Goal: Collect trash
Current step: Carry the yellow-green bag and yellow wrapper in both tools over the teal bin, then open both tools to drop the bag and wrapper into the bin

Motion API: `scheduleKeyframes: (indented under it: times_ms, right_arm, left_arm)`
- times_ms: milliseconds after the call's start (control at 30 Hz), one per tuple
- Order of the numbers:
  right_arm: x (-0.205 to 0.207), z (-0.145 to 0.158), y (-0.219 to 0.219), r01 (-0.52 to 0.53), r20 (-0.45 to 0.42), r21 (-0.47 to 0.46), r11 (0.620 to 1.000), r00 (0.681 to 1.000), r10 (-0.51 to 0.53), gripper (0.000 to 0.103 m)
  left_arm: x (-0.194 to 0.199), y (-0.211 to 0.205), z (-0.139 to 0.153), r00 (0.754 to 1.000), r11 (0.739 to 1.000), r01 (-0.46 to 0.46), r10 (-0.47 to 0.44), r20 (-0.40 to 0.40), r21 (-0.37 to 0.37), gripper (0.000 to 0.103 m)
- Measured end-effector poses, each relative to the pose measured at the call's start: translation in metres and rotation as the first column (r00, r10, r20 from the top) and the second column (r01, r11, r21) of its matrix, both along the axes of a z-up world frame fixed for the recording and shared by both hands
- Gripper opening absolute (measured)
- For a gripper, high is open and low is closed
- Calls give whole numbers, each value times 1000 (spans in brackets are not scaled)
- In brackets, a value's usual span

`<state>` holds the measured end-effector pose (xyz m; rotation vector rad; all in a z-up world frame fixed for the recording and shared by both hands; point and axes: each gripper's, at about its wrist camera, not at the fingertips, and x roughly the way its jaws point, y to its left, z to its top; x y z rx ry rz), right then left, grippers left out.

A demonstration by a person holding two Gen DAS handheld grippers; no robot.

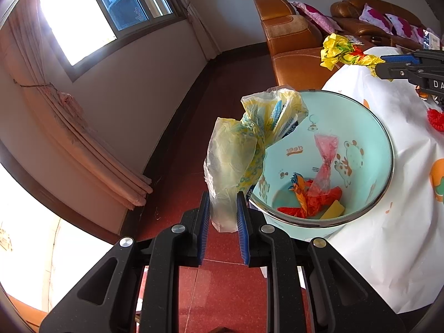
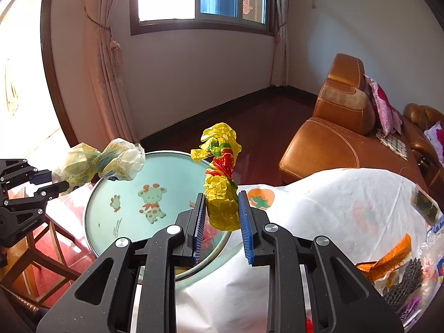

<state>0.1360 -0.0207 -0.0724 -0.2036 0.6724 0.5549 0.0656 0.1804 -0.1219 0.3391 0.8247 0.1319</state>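
Observation:
A mint-green bin (image 1: 369, 127) with cartoon animals stands beside the white-covered table (image 1: 388, 236). Red, orange and pink wrappers (image 1: 310, 197) lie at its bottom. My left gripper (image 1: 223, 208) is shut on a pale yellow plastic bag (image 1: 236, 152), which hangs over the bin's near rim. My right gripper (image 2: 222, 208) is shut on a crumpled yellow and red wrapper (image 2: 222, 183), held above the bin's rim (image 2: 155, 155). In the left wrist view that wrapper (image 1: 341, 51) and the right gripper (image 1: 385, 66) show at the upper right. The right wrist view has the left gripper (image 2: 59, 183) and its bag (image 2: 105, 163) at left.
More trash, an orange packet (image 2: 394, 258) and dark bits (image 2: 408, 280), lies on the table at the right. A brown leather sofa (image 2: 333, 138) with pink cushions stands behind the table. A wooden chair frame (image 2: 47, 252) is at the lower left. The floor is red tile (image 1: 222, 291).

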Motion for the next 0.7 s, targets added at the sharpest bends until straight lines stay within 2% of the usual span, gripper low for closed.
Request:
scheduleKeyframes:
  times_ms: [400,500,567,600,700]
  right_arm:
    - [-2,-4,8,-23,-9,-8,1000,1000,23,25]
    - [-4,-7,12,-56,-22,-10,998,998,55,27]
    - [-6,-8,16,-63,-12,-21,998,998,63,35]
    - [-6,-10,17,-68,-19,-19,997,997,68,39]
    - [-8,-11,17,-67,-19,-21,998,998,67,40]
  left_arm:
    - [-2,-4,0,1000,1000,12,-12,0,-10,20]
    - [-3,-5,1,1000,1000,14,-13,9,-16,25]
    - [-3,-6,1,1000,1000,18,-17,10,-19,33]
    - [-3,-5,2,1000,999,18,-17,14,-28,40]
    - [-4,-7,2,1000,999,26,-25,15,-35,43]
